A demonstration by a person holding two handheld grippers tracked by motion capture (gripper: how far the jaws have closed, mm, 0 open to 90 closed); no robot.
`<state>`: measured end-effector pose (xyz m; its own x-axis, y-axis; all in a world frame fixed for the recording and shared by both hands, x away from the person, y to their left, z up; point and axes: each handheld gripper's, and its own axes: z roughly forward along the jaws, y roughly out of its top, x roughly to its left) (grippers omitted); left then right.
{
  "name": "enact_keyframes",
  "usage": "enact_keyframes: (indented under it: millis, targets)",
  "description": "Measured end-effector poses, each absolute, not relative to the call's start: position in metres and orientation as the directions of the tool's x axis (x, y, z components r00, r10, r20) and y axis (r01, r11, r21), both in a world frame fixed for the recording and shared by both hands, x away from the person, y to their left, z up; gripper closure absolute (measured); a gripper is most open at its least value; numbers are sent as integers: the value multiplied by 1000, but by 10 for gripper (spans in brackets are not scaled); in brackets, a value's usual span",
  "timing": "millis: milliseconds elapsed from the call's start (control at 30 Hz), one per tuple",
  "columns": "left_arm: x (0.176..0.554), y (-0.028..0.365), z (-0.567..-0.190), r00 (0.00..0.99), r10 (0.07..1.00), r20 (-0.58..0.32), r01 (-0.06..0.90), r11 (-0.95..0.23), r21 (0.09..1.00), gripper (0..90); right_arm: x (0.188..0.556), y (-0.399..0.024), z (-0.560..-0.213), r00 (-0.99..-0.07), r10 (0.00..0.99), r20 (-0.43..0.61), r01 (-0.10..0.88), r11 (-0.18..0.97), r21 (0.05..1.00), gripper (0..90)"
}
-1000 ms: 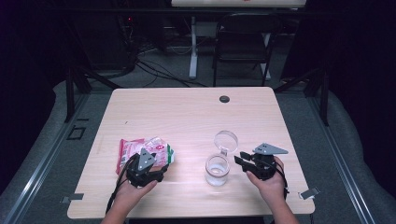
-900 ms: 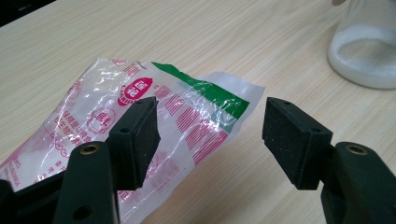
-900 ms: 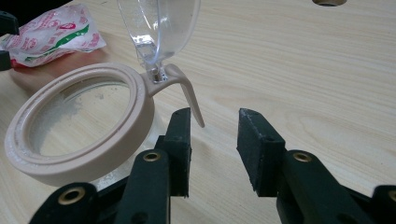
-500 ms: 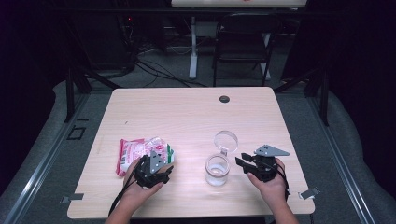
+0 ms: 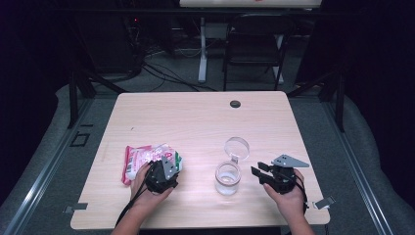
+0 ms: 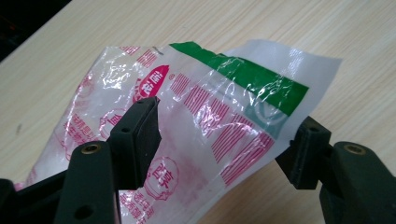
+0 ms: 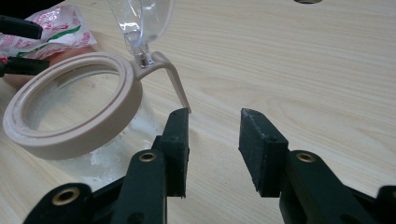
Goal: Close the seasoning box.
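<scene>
Two grippers over a pale wooden table in a dark room; left gripper straddles packet, right gripper released.

The left gripper hangs low over the plastic bag, its jaws spread around the bag's end. To the right of the bag, the right gripper points leftward, jaws apart and just opening further, with nothing between them.
</scene>
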<state>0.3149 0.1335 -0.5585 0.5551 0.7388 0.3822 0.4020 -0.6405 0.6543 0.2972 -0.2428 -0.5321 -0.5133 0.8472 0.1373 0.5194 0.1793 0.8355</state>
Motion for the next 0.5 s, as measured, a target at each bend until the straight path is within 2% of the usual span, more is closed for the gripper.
enact_keyframes:
  millis: [333,500]
  targets:
    - [326,127,-569,507,722,471,405,-682,609,396,290,-252,-532,-489,863,128,518,169,838,624]
    - [331,129,-572,487,734,473,422,-672,609,489,287,-255,-532,-479,868,131,518,158,841,622]
